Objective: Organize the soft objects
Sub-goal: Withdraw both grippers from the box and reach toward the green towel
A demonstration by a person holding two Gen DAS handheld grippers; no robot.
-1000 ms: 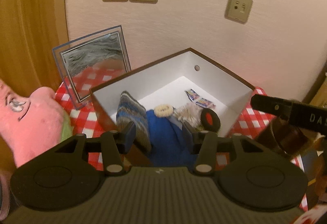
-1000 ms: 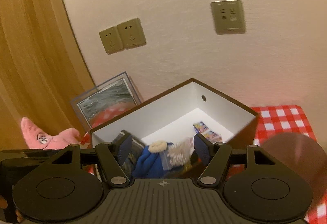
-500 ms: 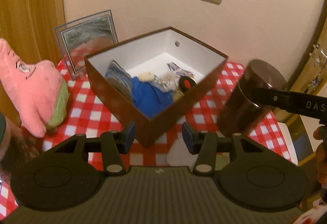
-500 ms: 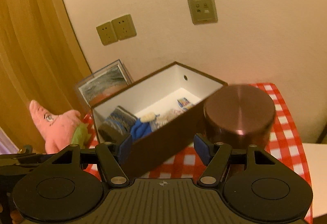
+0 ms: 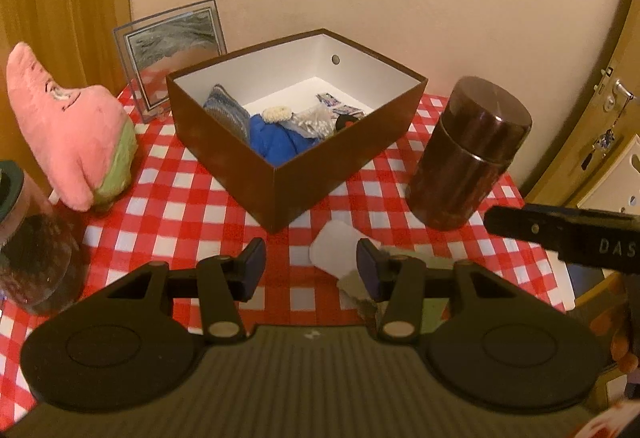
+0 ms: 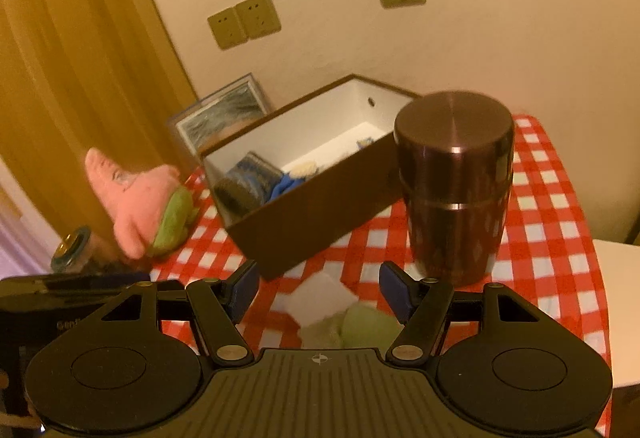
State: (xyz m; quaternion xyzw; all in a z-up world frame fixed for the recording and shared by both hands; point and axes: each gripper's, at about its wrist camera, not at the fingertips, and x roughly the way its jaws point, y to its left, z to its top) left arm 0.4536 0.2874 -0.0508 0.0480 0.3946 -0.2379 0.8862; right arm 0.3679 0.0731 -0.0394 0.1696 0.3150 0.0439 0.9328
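Note:
A brown box [image 5: 320,174] with a white inside stands mid-table and holds a striped knit piece [image 5: 226,110], a blue soft item [image 5: 276,142] and small bits. It also shows in the right wrist view [image 6: 304,222]. A pink plush star [image 5: 72,134] lies left of it, also seen in the right wrist view [image 6: 136,198]. A white soft pad [image 5: 334,252] and a pale green soft item [image 6: 360,326] lie in front of the box. My left gripper [image 5: 310,270] is open and empty above the pad. My right gripper [image 6: 318,290] is open and empty.
A dark brown metal canister [image 5: 468,154] stands right of the box. A glass photo frame [image 5: 172,50] leans on the wall behind. A glass jar [image 5: 28,246] stands at the left edge. The red checked tablecloth [image 5: 180,206] ends near the right.
Both grippers have pulled back and up from over the box. The whole box, the canister and the pad in front have come into view. Both stay open and empty.

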